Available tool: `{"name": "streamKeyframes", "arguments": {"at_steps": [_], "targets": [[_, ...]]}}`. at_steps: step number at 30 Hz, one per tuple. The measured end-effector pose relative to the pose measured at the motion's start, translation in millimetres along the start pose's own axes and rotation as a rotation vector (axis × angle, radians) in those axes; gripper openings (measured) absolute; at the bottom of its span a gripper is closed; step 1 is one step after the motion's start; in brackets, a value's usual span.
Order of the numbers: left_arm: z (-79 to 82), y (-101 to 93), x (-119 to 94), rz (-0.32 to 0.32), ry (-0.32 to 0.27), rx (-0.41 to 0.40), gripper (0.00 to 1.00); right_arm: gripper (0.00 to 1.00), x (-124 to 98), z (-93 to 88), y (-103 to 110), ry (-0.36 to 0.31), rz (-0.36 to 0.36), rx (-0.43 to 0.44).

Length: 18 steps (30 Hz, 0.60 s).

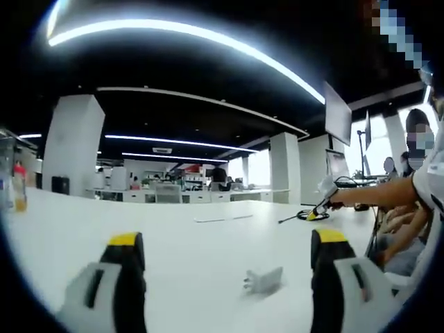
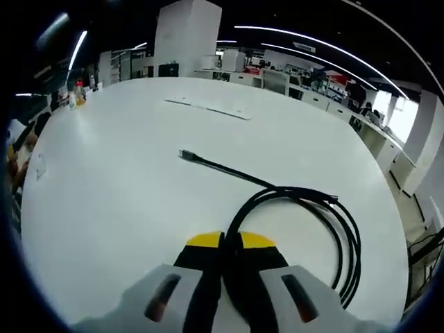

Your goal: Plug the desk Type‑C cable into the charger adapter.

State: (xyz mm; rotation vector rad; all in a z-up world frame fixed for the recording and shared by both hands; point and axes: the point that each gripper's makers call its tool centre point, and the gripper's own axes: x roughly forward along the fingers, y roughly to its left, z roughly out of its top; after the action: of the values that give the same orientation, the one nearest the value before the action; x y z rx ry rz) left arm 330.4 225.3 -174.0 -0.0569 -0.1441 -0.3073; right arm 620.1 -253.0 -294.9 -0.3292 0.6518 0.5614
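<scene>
Item one: your left hand-held gripper [image 1: 225, 253] is hovering over the white bench [image 1: 173, 236] with its jaws standing wide apart and holding nothing, and the white charger adapter [image 1: 264, 280] is lying on the bench between them, nearer the right jaw. Item two: your right hand-held gripper [image 2: 231, 241] is pinching the black Type-C cable [image 2: 305, 208] with jaws closed on a loop of its coil, while the cable's free plug end [image 2: 184, 155] is lying straight out on the bench away from the coil.
</scene>
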Motion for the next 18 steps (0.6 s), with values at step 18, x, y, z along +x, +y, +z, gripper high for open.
{"name": "streamKeyframes", "arguments": {"at_steps": [18], "targets": [[-1.3, 2.0, -1.5, 0.003, 0.002, -0.008, 1.0, 0.04, -14.5, -10.3, 9.8, -0.007, 0.009, 0.019]]}}
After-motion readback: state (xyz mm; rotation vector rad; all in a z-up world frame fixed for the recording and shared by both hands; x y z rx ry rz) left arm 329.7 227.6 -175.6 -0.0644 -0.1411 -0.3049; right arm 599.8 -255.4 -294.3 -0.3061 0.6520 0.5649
